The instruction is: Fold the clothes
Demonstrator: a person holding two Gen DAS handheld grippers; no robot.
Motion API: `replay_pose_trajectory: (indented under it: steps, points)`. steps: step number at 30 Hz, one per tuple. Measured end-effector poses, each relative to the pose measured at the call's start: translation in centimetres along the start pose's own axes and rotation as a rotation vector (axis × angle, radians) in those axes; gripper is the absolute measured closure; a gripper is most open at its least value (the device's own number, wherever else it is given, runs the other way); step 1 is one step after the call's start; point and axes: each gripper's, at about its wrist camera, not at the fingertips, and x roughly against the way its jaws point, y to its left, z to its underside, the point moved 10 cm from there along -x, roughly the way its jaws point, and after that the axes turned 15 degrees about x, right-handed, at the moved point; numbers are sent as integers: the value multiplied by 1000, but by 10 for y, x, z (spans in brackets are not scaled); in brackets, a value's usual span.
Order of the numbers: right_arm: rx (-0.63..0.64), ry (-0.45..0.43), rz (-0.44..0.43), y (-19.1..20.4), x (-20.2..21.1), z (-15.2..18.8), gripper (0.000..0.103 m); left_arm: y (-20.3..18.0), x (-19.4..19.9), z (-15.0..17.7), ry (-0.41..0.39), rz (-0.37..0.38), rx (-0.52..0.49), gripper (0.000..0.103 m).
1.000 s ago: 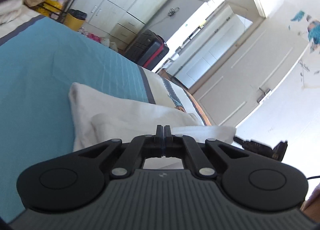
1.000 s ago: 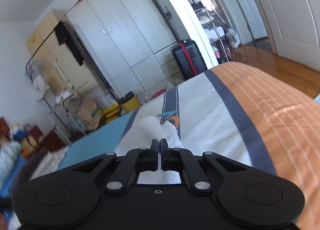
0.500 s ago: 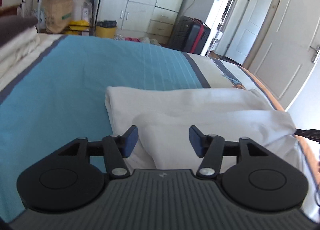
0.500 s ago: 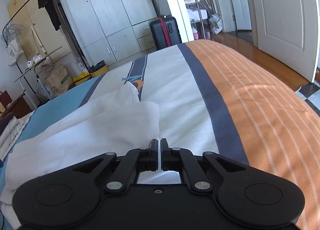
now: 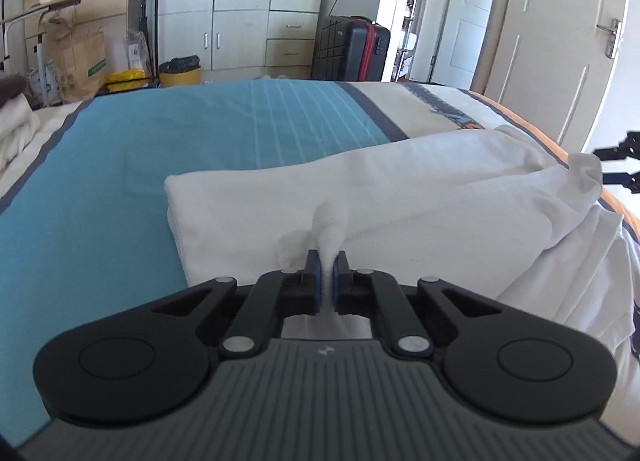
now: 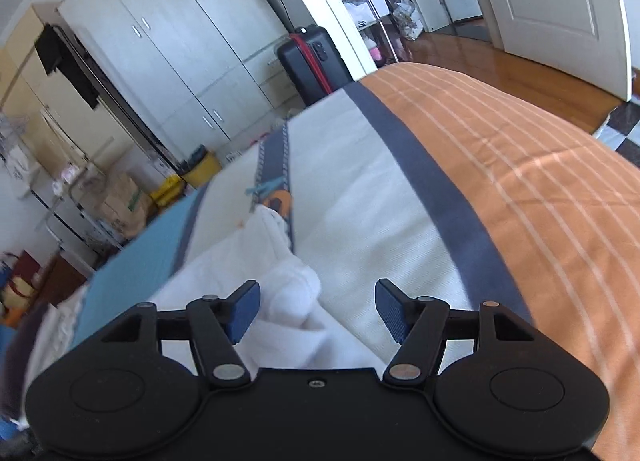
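Note:
A white garment [image 5: 400,189] lies partly folded on the bed, across the blue and cream parts of the cover. My left gripper [image 5: 327,281] is shut on a pinch of its near edge, and the cloth rises in a small peak between the pads. In the right wrist view the garment [image 6: 280,301] lies below and left of my right gripper [image 6: 318,311], which is open and empty just above the garment's right end. The right gripper also shows at the far right of the left wrist view [image 5: 618,165].
The bed cover has a blue part [image 5: 120,165], a cream part [image 6: 360,197] and an orange striped part [image 6: 520,165]. A pile of folded cloth [image 5: 12,129] lies at the bed's left. A dark suitcase [image 5: 352,49], wardrobes [image 5: 240,1] and a yellow bin [image 5: 180,75] stand beyond the bed.
My left gripper, open half a second ago, has shut on the garment's near edge. My right gripper was shut and has opened; whether it held the garment is not clear.

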Motion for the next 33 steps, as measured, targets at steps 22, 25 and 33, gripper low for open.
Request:
replay_pose_trajectory:
  steps: [22,25,33]
  points:
    - [382,20,-64,27,28,43,98,-7,93,23,136,315,326,99]
    - [405,137,-9,7,23,68,99,-5,83,54,235,243,289,99]
    - [243,101,-43,12,21,37,48,-21,83,52,231,247,154,96]
